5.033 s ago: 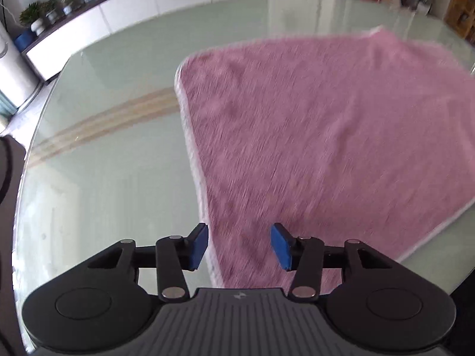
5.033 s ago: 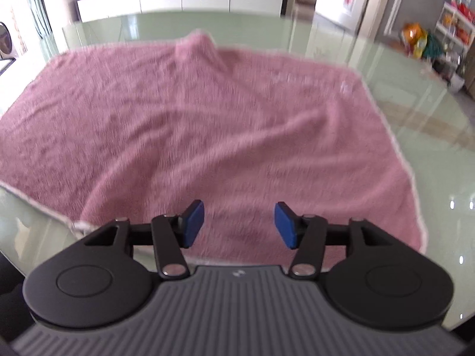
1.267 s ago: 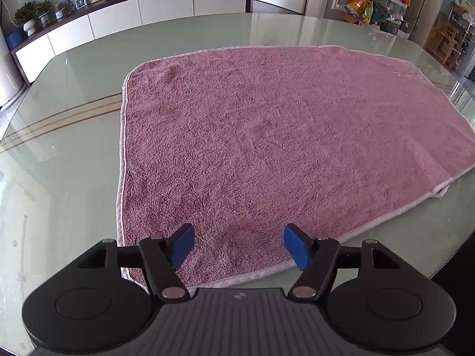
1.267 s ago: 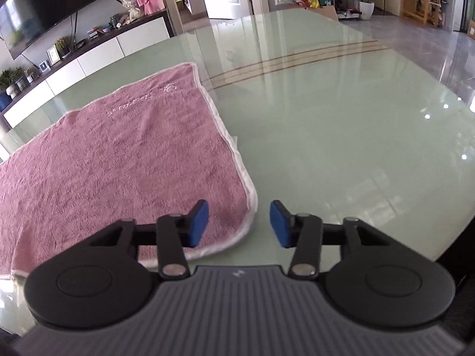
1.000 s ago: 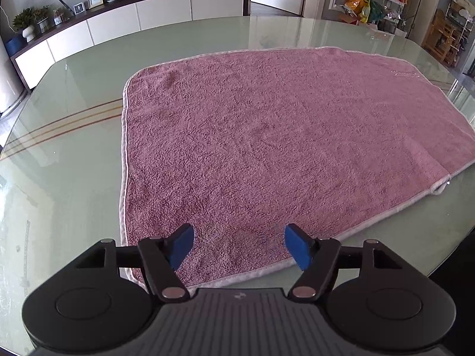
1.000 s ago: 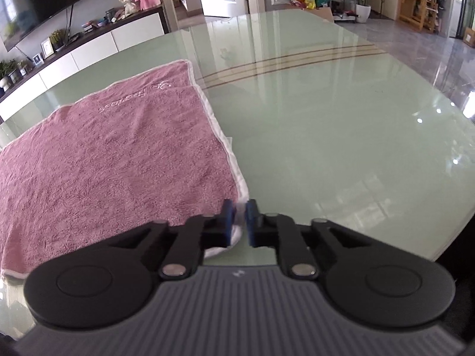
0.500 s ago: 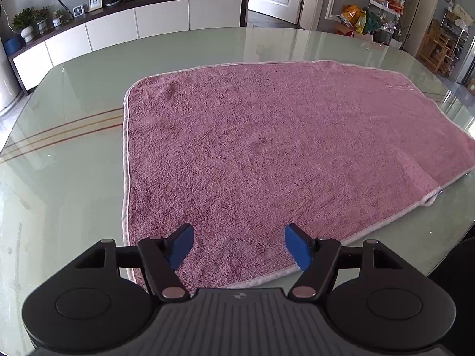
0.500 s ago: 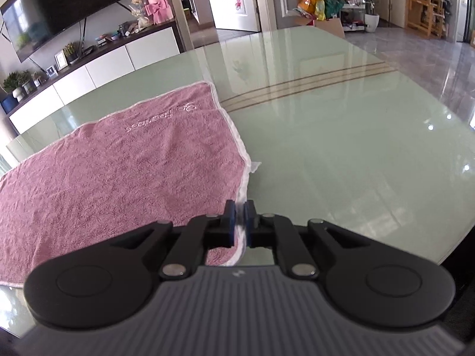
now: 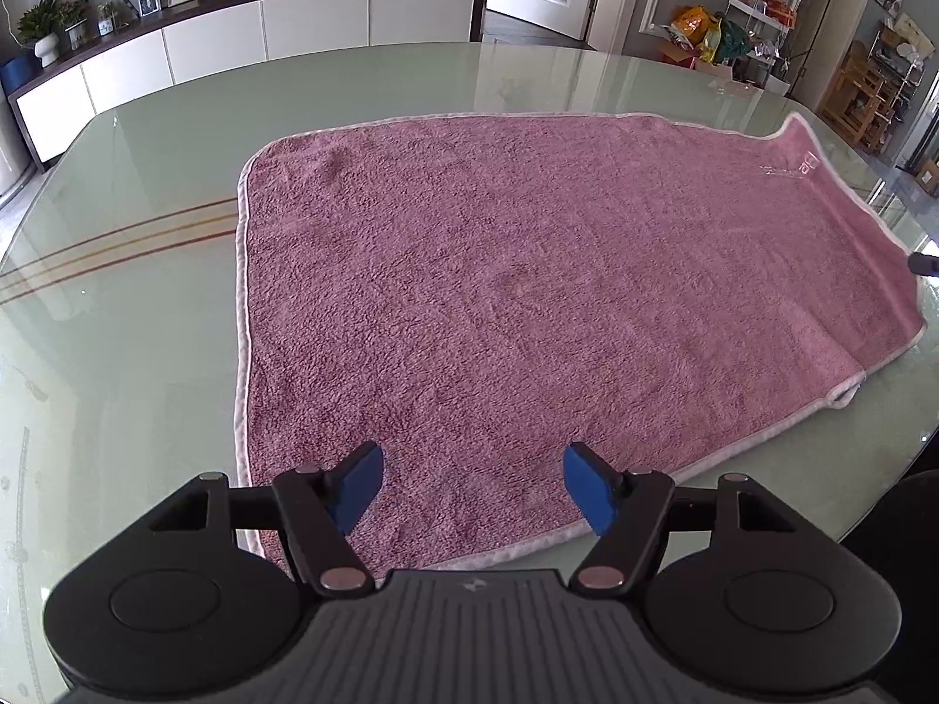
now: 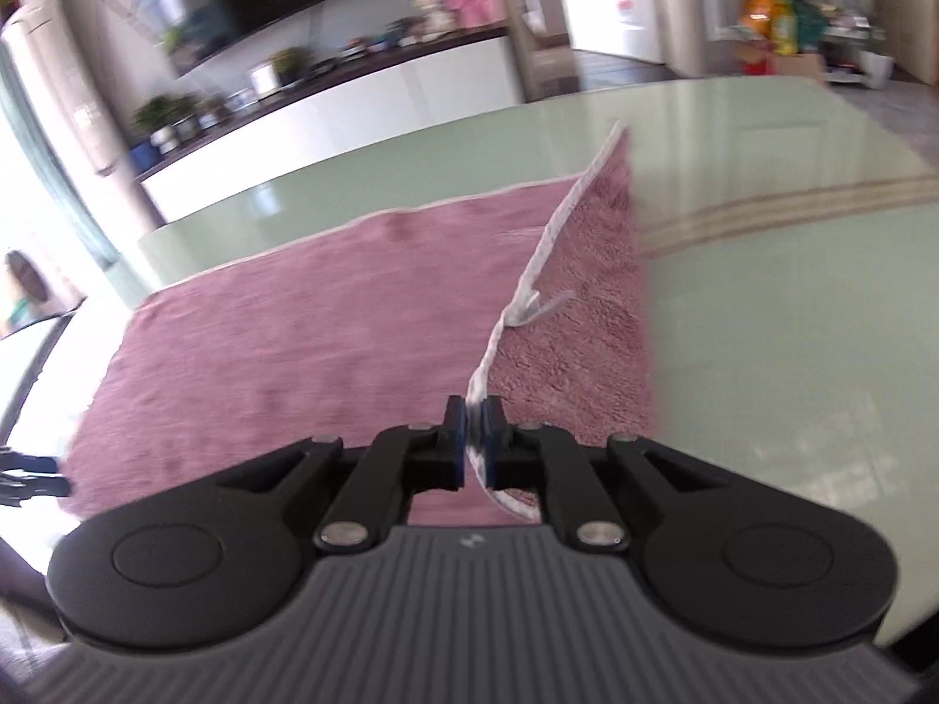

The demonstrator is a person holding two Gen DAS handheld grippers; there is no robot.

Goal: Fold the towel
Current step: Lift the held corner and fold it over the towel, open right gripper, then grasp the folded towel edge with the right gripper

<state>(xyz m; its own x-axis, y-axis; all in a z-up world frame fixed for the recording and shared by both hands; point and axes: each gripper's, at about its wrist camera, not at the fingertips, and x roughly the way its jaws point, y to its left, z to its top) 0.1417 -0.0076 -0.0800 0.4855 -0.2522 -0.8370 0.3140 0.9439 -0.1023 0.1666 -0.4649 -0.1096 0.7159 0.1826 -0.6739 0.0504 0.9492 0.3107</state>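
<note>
A pink towel (image 9: pixel 528 305) with a white hem lies spread on the pale green glass table (image 9: pixel 129 352). My left gripper (image 9: pixel 472 484) hovers open above the towel's near left corner, nothing between its blue pads. My right gripper (image 10: pixel 474 431) is shut on the towel's (image 10: pixel 305 328) white hem at the right edge. That edge is lifted off the glass and stands up as a ridge running away from the fingers. A small white hanging loop (image 10: pixel 528 308) sticks out of the raised hem. In the left wrist view the right gripper's tip (image 9: pixel 924 264) shows at the far right.
A low white sideboard (image 9: pixel 264 29) with plants and photo frames stands behind the table. Shelves and bags (image 9: pixel 710 35) crowd the back right. Brown stripes (image 9: pixel 117 246) run through the glass left of the towel. A person (image 10: pixel 23 293) appears at the left edge of the right wrist view.
My right gripper, shut on the hem, has risen and swung left, pulling the towel's right edge up off the glass. The left gripper has stayed open over the near corner.
</note>
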